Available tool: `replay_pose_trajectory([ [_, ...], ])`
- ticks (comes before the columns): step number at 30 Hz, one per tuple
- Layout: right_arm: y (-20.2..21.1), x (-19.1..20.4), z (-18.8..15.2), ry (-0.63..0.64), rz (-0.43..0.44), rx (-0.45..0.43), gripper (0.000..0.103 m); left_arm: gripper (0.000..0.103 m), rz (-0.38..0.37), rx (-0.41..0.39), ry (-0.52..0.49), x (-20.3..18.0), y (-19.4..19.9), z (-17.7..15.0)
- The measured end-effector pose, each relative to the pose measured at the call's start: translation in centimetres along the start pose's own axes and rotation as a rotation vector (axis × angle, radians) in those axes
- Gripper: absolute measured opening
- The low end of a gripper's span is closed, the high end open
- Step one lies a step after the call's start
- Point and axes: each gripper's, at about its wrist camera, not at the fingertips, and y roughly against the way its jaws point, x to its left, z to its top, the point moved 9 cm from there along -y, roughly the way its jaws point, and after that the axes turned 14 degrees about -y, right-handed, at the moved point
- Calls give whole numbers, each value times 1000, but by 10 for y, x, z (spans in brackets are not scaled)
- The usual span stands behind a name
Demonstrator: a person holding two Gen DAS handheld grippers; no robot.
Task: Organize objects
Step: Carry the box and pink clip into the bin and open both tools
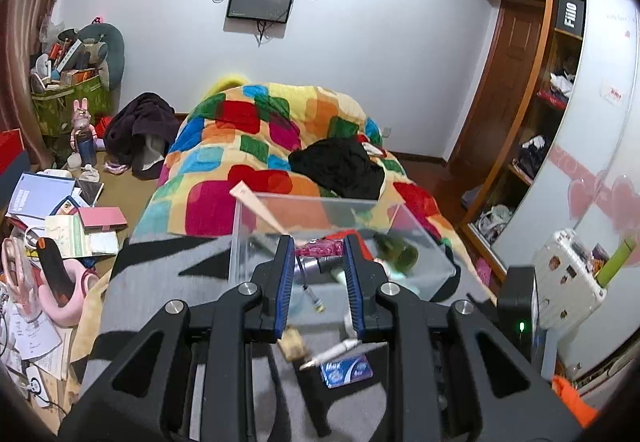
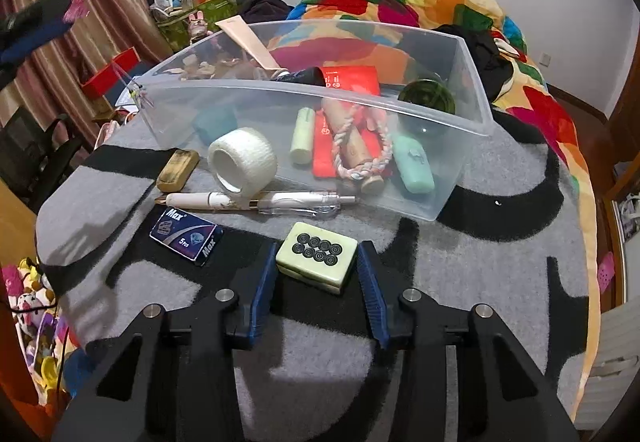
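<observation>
Right wrist: right hand-held gripper released astride mahjong tile | left wrist: left hand-held gripper released, tile unseen

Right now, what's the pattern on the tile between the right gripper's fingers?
Pale green mahjong tile, eight black circles; right wrist view.

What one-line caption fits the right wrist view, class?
Open right gripper straddles a mahjong tile on the grey blanket, before a clear bin of sorted items.
</observation>
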Motion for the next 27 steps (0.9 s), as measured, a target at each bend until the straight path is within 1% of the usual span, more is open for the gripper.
replay_pose_trajectory([
  [5,13,3,2,-2,26,-30,37,24,-24,-23,26,3,-6,17],
  [10,40,7,19,-9,60,-102,37,24,13,-50,8,5,-13,32],
  [13,58,10,36,-14,83,-157,37,24,35,-48,19,10,-22,31],
  [17,75,9,62,-23,85,-224,37,24,20,8,48,17,-44,15],
  [20,73,9,74,-24,71,-237,37,24,18,67,54,18,-62,-3],
  [22,65,8,79,-30,61,-228,37,24,13,103,53,17,-73,-13],
  [27,35,1,88,-70,48,-163,37,24,-2,180,52,13,-97,-38],
])
